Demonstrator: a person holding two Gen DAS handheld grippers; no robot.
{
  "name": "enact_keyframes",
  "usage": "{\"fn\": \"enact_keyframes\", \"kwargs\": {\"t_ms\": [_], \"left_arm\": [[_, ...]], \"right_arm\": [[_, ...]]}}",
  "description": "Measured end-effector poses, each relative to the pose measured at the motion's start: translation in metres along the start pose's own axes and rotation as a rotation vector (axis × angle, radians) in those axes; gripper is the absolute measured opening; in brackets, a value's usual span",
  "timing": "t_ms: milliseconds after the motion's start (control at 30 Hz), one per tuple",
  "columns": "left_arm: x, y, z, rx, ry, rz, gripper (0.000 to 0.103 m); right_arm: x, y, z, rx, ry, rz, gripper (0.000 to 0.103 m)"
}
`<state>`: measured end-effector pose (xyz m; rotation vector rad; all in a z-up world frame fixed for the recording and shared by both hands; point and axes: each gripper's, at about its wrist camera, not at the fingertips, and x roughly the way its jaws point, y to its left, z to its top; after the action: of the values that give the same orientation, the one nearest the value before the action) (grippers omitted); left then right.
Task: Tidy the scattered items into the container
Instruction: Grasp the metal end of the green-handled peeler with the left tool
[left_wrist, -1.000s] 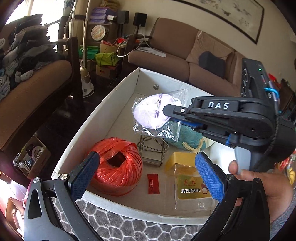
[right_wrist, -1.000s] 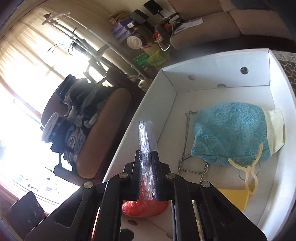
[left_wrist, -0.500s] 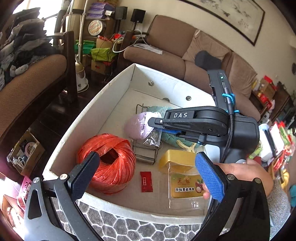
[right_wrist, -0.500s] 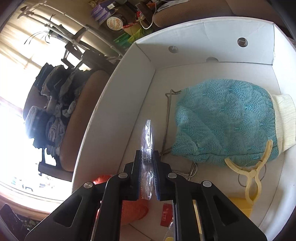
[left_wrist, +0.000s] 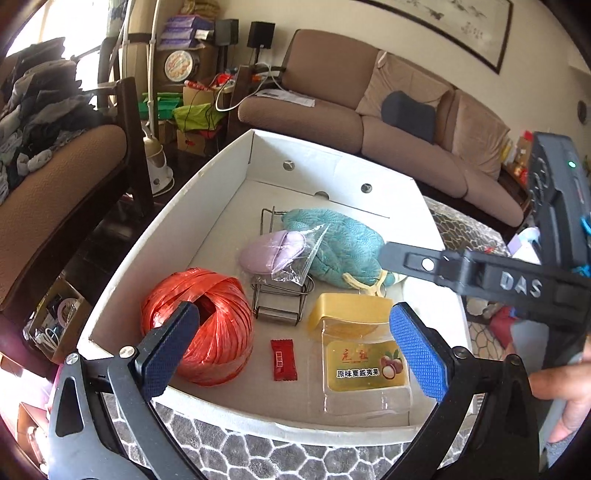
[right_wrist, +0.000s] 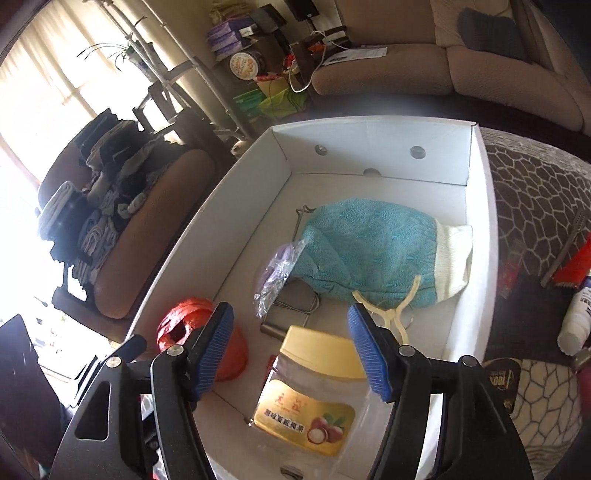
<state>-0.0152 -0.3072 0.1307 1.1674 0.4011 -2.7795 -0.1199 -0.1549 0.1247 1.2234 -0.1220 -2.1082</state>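
White box (left_wrist: 229, 192) on patterned rug (left_wrist: 258, 454): bagged purple pad (left_wrist: 273, 251) on wire rack (left_wrist: 280, 295), beside teal mitt (right_wrist: 369, 251); red twine ball (left_wrist: 207, 325), jar (right_wrist: 314, 387), red sachet (left_wrist: 283, 360). Left gripper (left_wrist: 291, 354) wide, empty. Right gripper (right_wrist: 291, 350) wide, empty.

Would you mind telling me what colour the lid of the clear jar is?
Yellow. The jar's lid shows best in the left wrist view.
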Motion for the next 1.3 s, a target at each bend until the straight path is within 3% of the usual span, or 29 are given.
{"fn": "enact_keyframes", "kwargs": {"t_ms": [33, 100, 167, 267, 333, 533, 767, 933, 1167, 1300], "left_arm": [[0.0, -0.003, -0.001, 0.008, 0.0, 0.002, 0.103], [0.001, -0.01, -0.002, 0.024, 0.0, 0.008, 0.103], [0.0, -0.018, -0.004, 0.055, -0.007, 0.033, 0.103], [-0.005, -0.033, -0.006, 0.097, -0.041, 0.056, 0.103], [-0.008, -0.041, -0.007, 0.108, -0.055, 0.054, 0.103], [-0.008, -0.069, -0.012, 0.137, -0.054, 0.014, 0.103], [-0.013, -0.107, -0.017, 0.125, -0.059, -0.193, 0.103], [-0.008, -0.151, -0.032, 0.221, -0.036, -0.244, 0.103], [-0.01, -0.224, -0.074, 0.446, -0.02, -0.294, 0.103], [-0.006, -0.255, -0.097, 0.514, 0.018, -0.346, 0.103]], "right_arm": [[-0.008, -0.001, -0.007, -0.02, -0.015, -0.01, 0.077], [-0.024, -0.004, -0.021, -0.056, -0.035, -0.043, 0.096], [-0.043, -0.007, -0.031, -0.081, -0.071, -0.113, 0.103], [-0.078, -0.019, -0.045, -0.083, -0.146, -0.252, 0.103], [-0.103, -0.031, -0.055, -0.055, -0.209, -0.267, 0.103], [-0.144, -0.078, -0.076, 0.025, -0.257, -0.345, 0.103], [-0.184, -0.181, -0.106, 0.27, -0.349, -0.425, 0.103], [-0.204, -0.249, -0.124, 0.4, -0.412, -0.477, 0.103], [-0.19, -0.28, -0.138, 0.428, -0.362, -0.461, 0.103], [-0.179, -0.284, -0.139, 0.428, -0.337, -0.443, 0.103]]}}
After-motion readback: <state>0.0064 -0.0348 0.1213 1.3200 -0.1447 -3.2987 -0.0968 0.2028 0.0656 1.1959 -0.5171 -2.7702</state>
